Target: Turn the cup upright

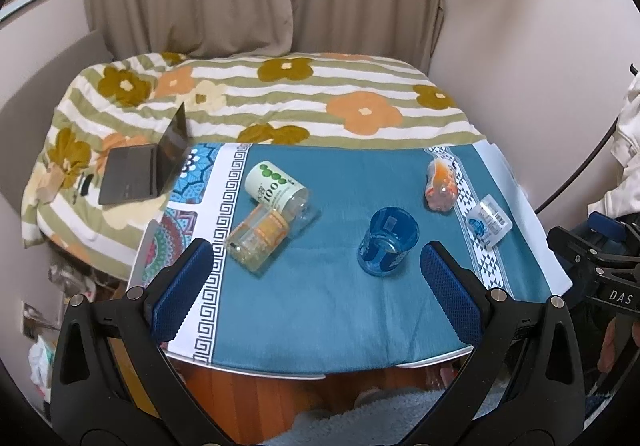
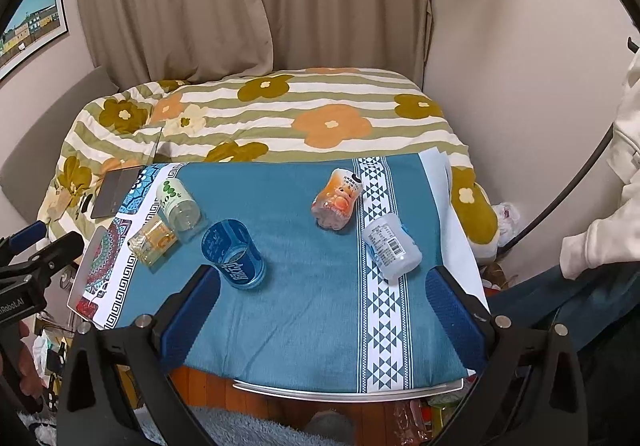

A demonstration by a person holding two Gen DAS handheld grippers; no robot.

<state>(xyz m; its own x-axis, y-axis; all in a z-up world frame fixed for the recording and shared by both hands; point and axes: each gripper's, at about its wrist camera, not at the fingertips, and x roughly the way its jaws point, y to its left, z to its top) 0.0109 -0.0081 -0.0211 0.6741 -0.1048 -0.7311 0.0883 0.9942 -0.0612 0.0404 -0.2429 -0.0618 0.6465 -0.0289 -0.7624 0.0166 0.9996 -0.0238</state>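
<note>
A clear blue cup (image 1: 387, 240) stands upright with its mouth up on the teal tablecloth (image 1: 320, 306); it also shows in the right wrist view (image 2: 234, 254). My left gripper (image 1: 314, 266) is open and empty, held back from the cup, which sits just inside its right finger (image 1: 448, 286). My right gripper (image 2: 320, 294) is open and empty, with the cup beyond its left finger (image 2: 192, 306). The right gripper's body shows at the far right of the left wrist view (image 1: 600, 266).
Other containers lie on their sides: a white-green one (image 1: 280, 185), a yellow-orange one (image 1: 258, 238), an orange one (image 1: 442, 185) and a clear white-labelled one (image 1: 488, 226). A laptop (image 1: 144, 169) sits on the floral blanket (image 1: 320, 97) behind. The table's front edge (image 1: 320, 370) is near.
</note>
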